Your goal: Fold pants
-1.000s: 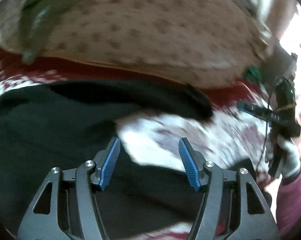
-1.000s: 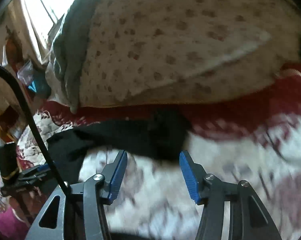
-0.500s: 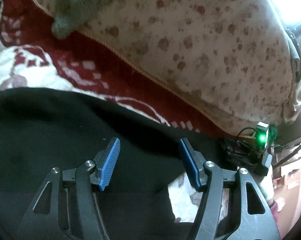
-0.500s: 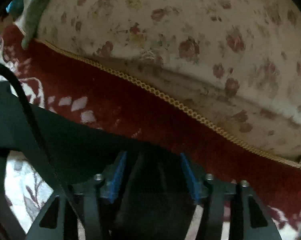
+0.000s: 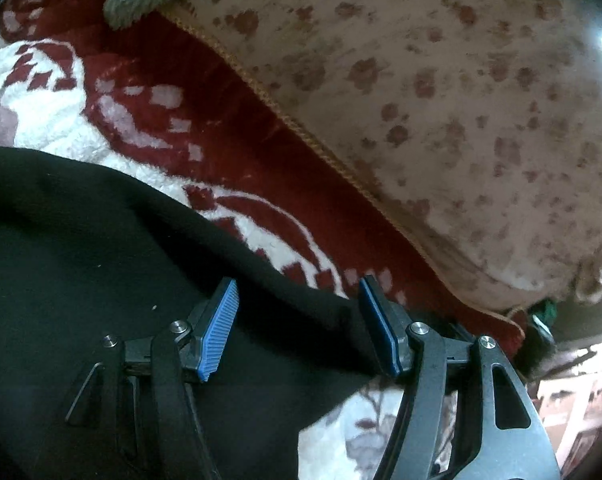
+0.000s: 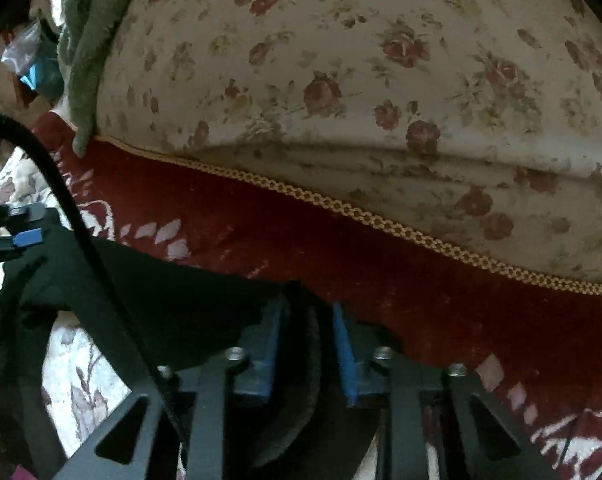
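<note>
Surface: a bed covered by a red-and-white patterned blanket [image 5: 229,136], filling the middle band of both wrist views; a floral cushion [image 6: 361,80] with gold braid trim bulges across the upper right, and a grey-green knitted cloth [image 6: 89,60] drapes over its upper-left corner.

Pants: the black pants [image 5: 81,280] lie on the blanket, taking the lower left of the left wrist view; their upper edge runs diagonally down toward the lower centre. In the right wrist view they [image 6: 181,304] stretch from the left edge to the bottom centre.

Right gripper: the right gripper [image 6: 307,356], at bottom centre, has its blue pads drawn narrow, pinching a thick bunched fold of black fabric.

Left gripper: the left gripper [image 5: 297,328], at lower centre, stands wide, its blue pads [image 5: 219,332] straddling the pants' edge with cloth between them but not clamped.

Change: half a second ago the right jaws were spread either side of the fabric; they have since closed on it. A second ago both claws hovered farther back over blurred bedding. The left has slid up to the hem.

Meaning: one corner looks secured; my judgement is the left must close on its edge before any lift or fold-over can begin.

Risk: the thick bunch may slip unevenly when pulled.
</note>
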`<action>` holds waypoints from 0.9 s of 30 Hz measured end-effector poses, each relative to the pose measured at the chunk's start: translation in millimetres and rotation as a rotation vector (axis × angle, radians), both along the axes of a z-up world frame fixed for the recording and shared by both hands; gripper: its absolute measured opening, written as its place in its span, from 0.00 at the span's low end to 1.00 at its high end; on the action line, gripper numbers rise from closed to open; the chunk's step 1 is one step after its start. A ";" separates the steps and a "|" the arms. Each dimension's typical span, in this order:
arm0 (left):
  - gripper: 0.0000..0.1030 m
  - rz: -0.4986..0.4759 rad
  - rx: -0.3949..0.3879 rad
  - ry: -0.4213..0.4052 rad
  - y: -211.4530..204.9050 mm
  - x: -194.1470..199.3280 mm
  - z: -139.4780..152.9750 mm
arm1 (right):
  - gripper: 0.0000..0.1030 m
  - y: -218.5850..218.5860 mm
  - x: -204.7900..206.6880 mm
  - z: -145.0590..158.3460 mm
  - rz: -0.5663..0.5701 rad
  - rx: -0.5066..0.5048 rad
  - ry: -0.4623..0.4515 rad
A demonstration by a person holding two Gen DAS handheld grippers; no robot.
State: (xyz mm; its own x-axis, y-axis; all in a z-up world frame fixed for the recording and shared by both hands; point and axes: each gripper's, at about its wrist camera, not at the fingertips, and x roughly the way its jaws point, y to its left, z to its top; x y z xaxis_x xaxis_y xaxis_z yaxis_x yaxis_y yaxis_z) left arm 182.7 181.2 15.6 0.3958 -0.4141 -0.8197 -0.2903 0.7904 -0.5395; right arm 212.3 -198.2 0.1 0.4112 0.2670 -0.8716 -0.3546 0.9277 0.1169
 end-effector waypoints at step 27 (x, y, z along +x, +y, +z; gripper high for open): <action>0.05 -0.072 0.017 -0.208 5.2 -90.6 81.9 | 0.07 -146.7 -140.7 92.5 -0.275 0.574 -0.194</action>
